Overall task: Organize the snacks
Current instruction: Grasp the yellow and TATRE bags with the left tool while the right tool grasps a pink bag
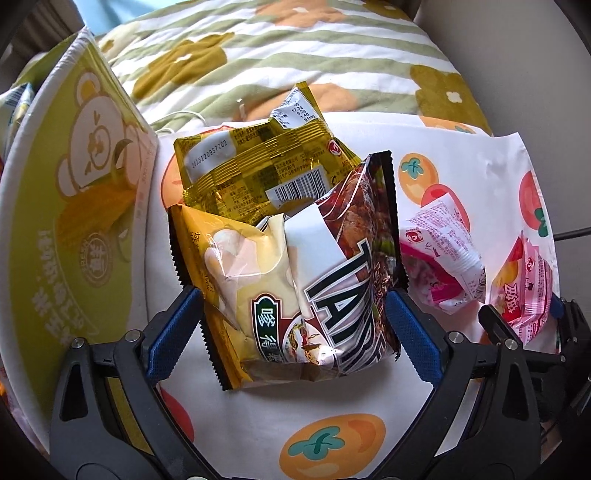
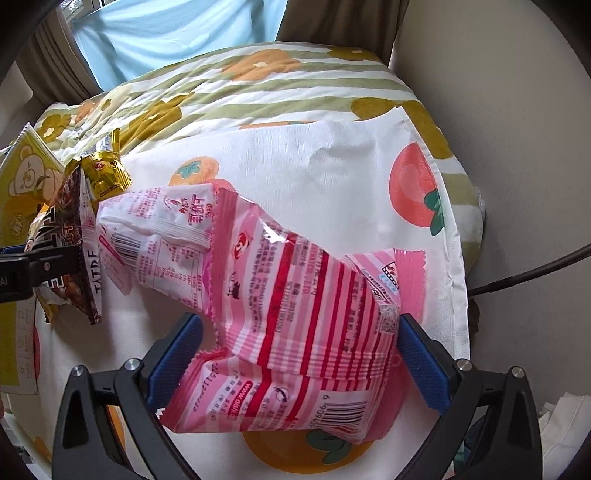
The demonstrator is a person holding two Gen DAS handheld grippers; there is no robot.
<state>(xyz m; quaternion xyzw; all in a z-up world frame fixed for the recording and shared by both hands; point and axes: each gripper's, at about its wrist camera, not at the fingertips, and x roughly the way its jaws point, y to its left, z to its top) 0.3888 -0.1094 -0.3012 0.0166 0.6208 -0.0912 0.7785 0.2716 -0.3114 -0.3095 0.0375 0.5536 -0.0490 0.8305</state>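
Note:
My left gripper [image 1: 291, 293] points down over a heap of snack bags on a white fruit-print cloth [image 1: 465, 162]. A pale yellow bag [image 1: 243, 280] and a dark brown bag [image 1: 354, 258] lie between its blue pads, which stand at the bags' outer edges without squeezing them. A gold bag [image 1: 258, 166] lies behind them. My right gripper [image 2: 298, 317] straddles a crumpled pink striped bag [image 2: 314, 314], pads beside its edges, open. A white-and-pink bag [image 2: 159, 229] lies just beyond it. The right gripper [image 1: 528, 314] also shows at the left wrist view's right edge.
A green box with a bear print [image 1: 85, 184] stands against the cloth's left side. A striped flower quilt [image 1: 295, 55] covers the bed beyond the cloth. A black cable [image 2: 535, 269] runs off to the right. A light blue curtain [image 2: 177, 33] hangs at the back.

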